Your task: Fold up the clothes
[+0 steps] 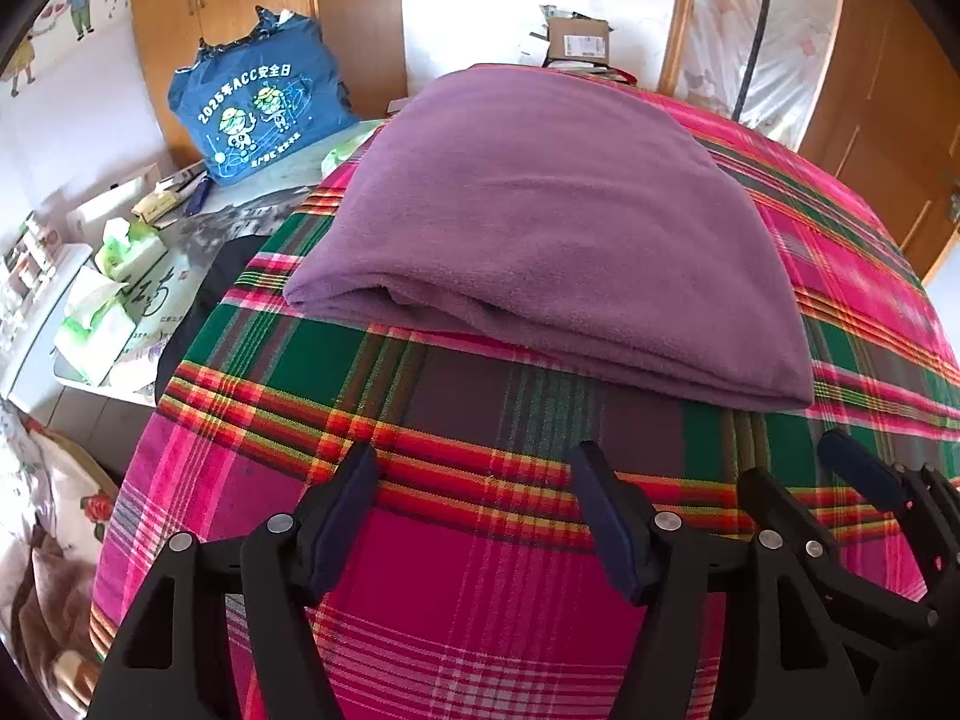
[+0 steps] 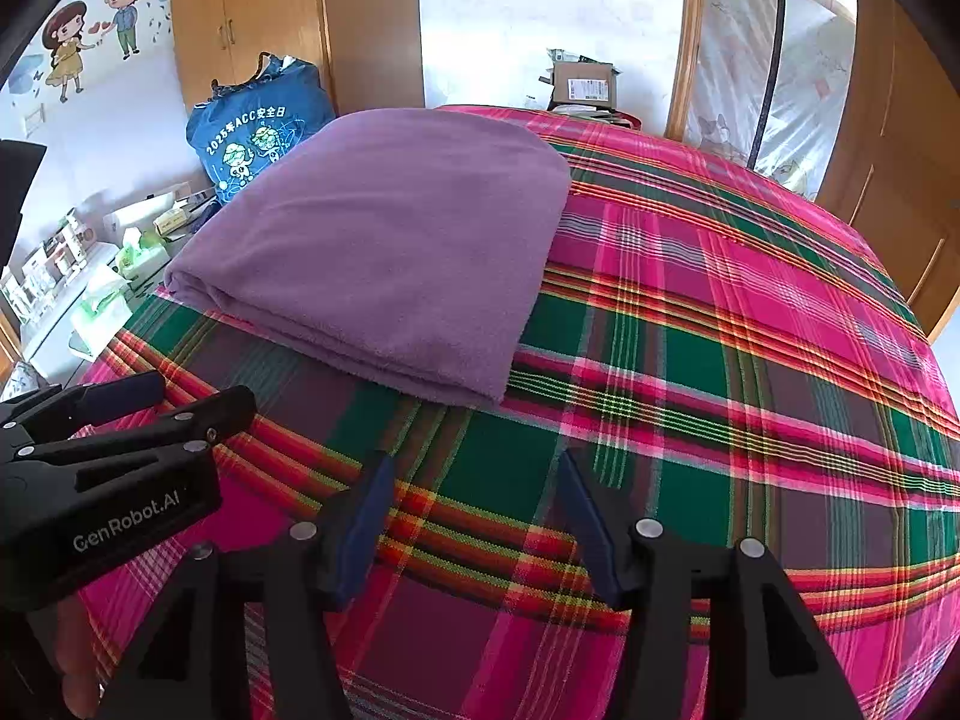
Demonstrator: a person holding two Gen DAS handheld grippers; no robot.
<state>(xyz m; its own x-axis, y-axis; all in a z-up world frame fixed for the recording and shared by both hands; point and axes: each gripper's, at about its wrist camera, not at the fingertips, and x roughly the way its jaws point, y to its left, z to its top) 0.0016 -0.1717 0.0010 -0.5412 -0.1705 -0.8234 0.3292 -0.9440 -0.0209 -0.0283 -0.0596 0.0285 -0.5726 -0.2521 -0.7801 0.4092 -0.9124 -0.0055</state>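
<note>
**Purple cloth folded on the plaid bed**

Left wrist view: the purple cloth [image 1: 540, 228] is seen folded flat on the plaid cover [image 1: 468, 588], just beyond the left gripper [image 1: 474, 516], whose jaws are spread over bare plaid with nothing between them.

Right wrist view: the right gripper [image 2: 474, 516] is likewise spread and empty, short of the cloth's near edge.

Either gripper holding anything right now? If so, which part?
Nothing held. The left gripper and the right gripper both stand open over the plaid sheet, with nothing between their fingers. The folded purple garment lies clear ahead of them.
</note>
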